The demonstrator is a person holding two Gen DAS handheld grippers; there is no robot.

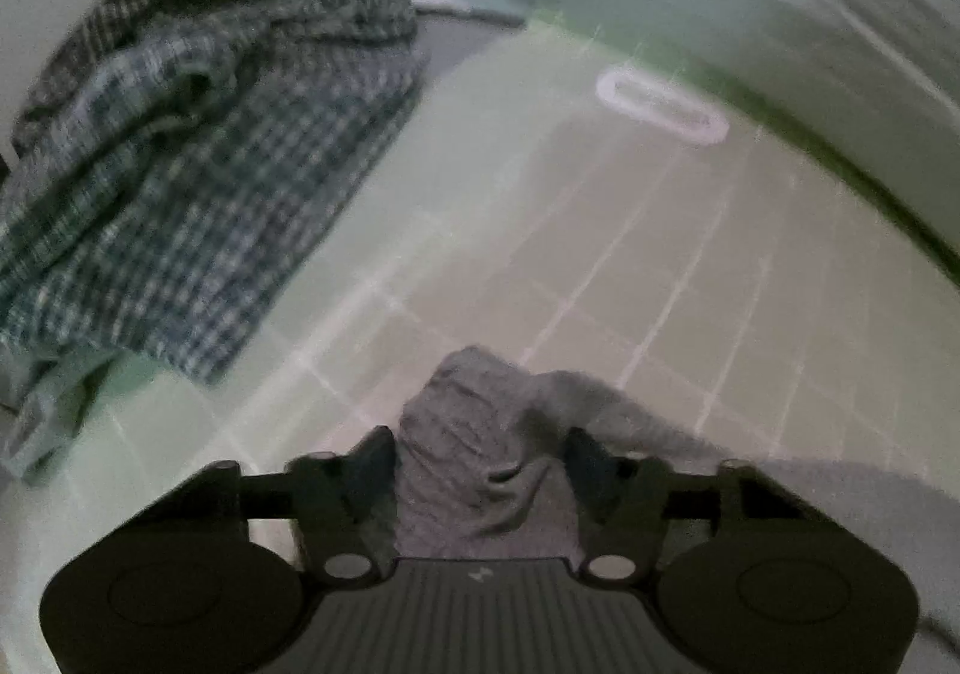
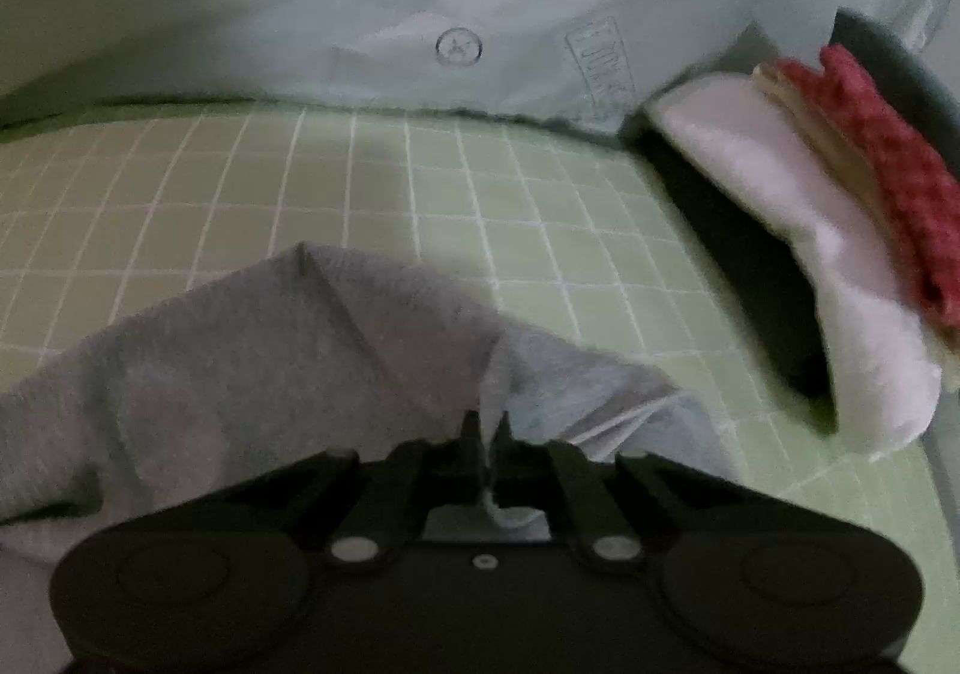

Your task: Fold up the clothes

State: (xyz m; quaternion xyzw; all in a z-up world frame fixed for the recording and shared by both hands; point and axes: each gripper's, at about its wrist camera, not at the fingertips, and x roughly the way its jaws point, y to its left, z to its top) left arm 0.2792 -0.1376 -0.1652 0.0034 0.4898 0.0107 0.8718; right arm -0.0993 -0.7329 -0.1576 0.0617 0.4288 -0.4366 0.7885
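The right gripper has its two black fingers pressed together on a thin fold of the grey knit garment, pinching its pale inner edge. From there the grey cloth spreads toward nine o'clock in the right wrist view, draped over the pale green cutting mat with a white grid. At two to three o'clock a stack of folded clothes lies in a dark tray: white cloth lowest, a tan layer, then a red-checked piece on top. A pale, translucent plastic sheet rises behind the mat at twelve o'clock.

The left gripper has its fingers spread apart, with a bunched hump of the same grey garment sitting between them; whether the pads press the cloth is unclear. Beyond it lies the green mat. At ten o'clock, well apart, a crumpled blue-and-white checked shirt lies heaped. Both views are blurred.
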